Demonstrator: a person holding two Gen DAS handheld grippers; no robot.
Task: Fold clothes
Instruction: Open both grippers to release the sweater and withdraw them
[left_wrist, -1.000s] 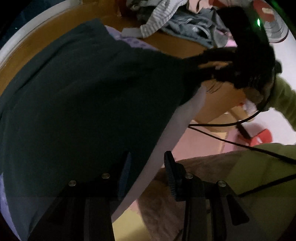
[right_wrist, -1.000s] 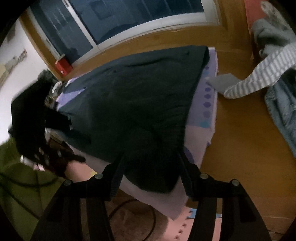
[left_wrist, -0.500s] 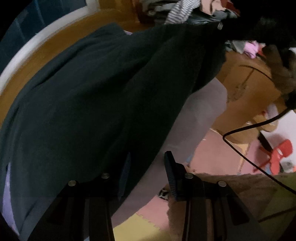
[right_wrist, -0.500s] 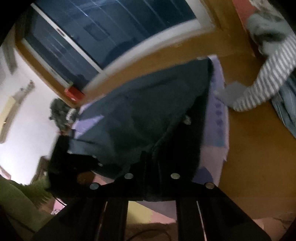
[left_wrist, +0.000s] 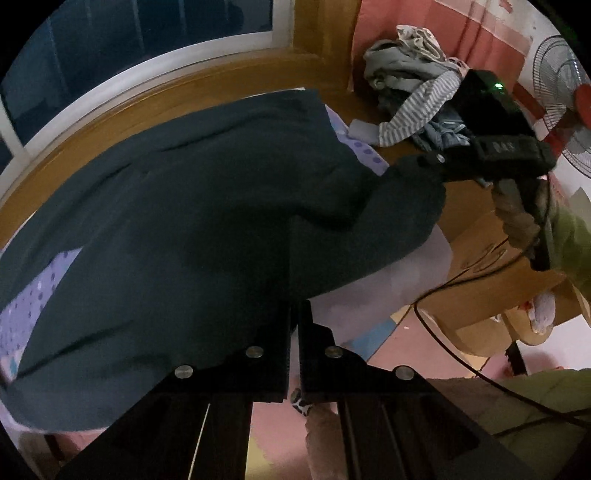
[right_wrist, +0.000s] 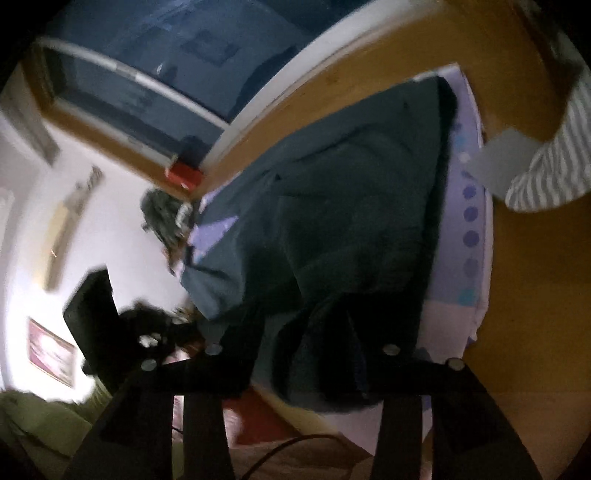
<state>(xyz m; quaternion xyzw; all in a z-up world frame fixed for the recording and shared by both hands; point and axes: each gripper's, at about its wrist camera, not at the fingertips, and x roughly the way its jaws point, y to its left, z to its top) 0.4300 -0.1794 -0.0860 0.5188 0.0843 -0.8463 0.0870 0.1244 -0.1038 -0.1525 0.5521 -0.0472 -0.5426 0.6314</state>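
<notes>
Where half a second ago stood open, left gripper (left_wrist: 293, 280) now clamped on dark garment's (left_wrist: 207, 206) near hem (fold can start); right gripper (right_wrist: 325, 332) spread apart, dropping its bunched corner.

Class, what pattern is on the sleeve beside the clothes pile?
Grey-and-white stripes on the sleeve, clearest in the left wrist view.
</notes>
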